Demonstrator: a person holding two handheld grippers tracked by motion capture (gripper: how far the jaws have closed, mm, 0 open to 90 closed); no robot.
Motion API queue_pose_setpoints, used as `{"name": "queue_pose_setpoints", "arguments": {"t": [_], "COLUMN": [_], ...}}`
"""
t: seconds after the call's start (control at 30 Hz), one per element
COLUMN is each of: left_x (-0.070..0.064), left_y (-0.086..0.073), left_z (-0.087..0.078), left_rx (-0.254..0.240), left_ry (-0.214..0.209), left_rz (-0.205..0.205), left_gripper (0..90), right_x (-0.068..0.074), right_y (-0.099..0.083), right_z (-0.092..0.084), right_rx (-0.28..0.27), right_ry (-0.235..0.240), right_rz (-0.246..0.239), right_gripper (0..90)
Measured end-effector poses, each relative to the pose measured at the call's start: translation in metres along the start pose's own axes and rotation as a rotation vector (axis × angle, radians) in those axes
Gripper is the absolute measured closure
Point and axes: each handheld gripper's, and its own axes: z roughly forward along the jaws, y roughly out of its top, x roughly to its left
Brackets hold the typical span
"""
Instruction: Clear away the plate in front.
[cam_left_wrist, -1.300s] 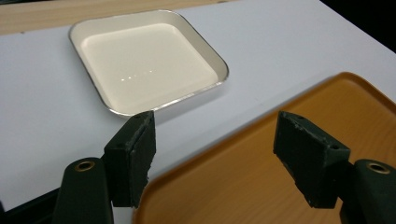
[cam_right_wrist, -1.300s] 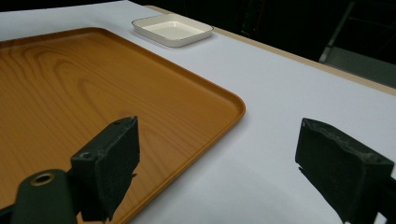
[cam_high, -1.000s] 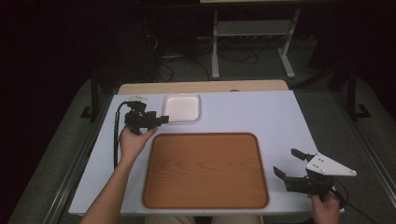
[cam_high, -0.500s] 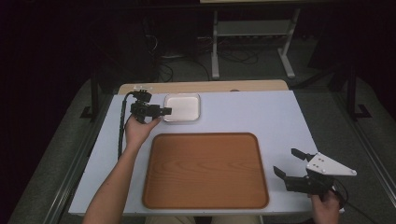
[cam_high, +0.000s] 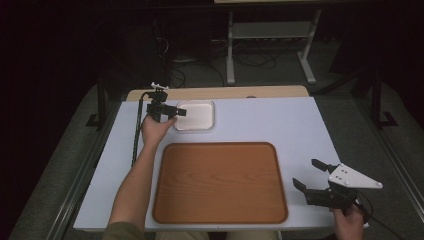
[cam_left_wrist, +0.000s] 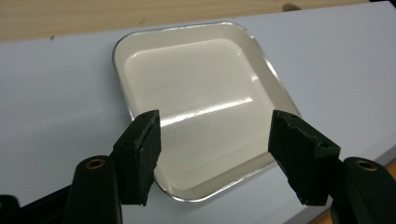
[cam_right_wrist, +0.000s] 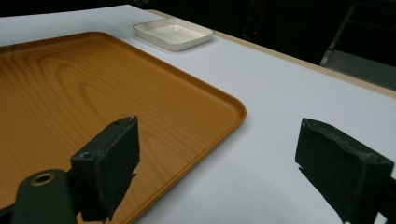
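The white dish (cam_left_wrist: 201, 105) sits just beyond the wooden tray (cam_high: 220, 182). The left gripper (cam_left_wrist: 217, 158), jaws released, straddles its near corner; closing on the shallow glossy rim could slip. The right gripper (cam_high: 312, 175), beside the tray, gapes empty.

No legible text anywhere.

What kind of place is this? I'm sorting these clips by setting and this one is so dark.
Probably a lab or recording workspace, not a home: a white-topped work table holding a bare wooden-look tray and a small cream square dish, with cables and a metal stand on the dark floor behind.
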Motion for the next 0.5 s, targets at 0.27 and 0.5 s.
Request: {"name": "queue_pose_setpoints", "arguments": {"t": [0.27,0.5], "left_x": [0.011,0.015], "left_y": [-0.004,-0.008], "left_z": [0.010,0.021], "left_rx": [0.006,0.051], "left_ry": [0.022,0.087], "left_rz": [-0.047,-0.049], "left_gripper": [46.4,50.9], "right_x": [0.001,0.001], "right_y": [0.000,0.000], "right_z": [0.001,0.000], "right_rx": [0.003,-0.001], "right_ry": [0.003,0.006], "right_rz": [-0.003,-0.003], "right_gripper": [13.0,13.0]}}
